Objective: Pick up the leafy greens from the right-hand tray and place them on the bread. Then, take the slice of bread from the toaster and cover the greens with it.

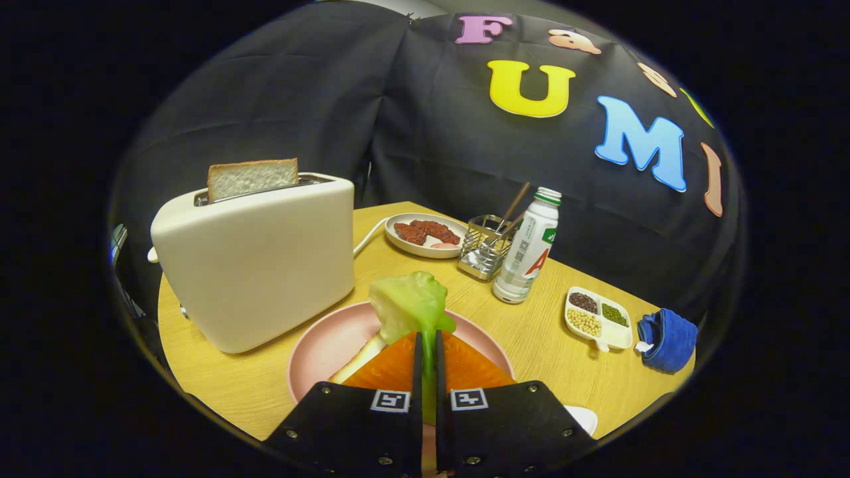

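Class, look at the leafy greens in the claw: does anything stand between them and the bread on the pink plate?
Nothing visible does. The claw is shut on the leafy greens, which hang just above the bread on the pink plate. The toaster stands off to the side.

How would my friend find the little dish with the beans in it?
Start at the white bottle on the wooden table. Past it, beside a blue cloth, sits the small white divided dish. No other dish has compartments, holding dark, green and pale beans. The gripper grips leafy greens.
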Demonstrator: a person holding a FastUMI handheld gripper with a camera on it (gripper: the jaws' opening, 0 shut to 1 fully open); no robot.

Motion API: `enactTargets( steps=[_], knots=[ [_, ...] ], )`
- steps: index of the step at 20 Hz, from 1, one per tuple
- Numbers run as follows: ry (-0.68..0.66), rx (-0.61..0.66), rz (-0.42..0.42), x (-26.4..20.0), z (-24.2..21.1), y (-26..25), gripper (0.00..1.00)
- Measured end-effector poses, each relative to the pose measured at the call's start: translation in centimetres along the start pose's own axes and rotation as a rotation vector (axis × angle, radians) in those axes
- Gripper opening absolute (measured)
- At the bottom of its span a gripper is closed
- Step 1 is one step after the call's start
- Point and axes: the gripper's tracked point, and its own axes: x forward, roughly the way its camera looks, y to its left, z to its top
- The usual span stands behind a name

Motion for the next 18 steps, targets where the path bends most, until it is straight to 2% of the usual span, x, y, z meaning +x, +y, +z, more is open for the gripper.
enactTargets(
  steps=[2,6,8,9,10,13,18],
  knots=[
    [0.041,0.021,0.026,0.2,-1.1,1.0,0.09],
    [0.075,0.018,0.015,0.2,-2.3,0.3,0.10],
    [0.070,0.040,0.027,0.1,-2.2,0.7,0.24],
    [0.067,0.042,0.035,0.0,-2.1,0.7,0.27],
    [0.061,0.041,0.030,-0.1,-1.9,0.5,0.39],
    [-0.016,0.071,0.005,-0.9,-0.3,0.1,0.42],
    [-0.156,0.136,-0.052,-3.0,2.8,-0.4,0.43]
  ],
)
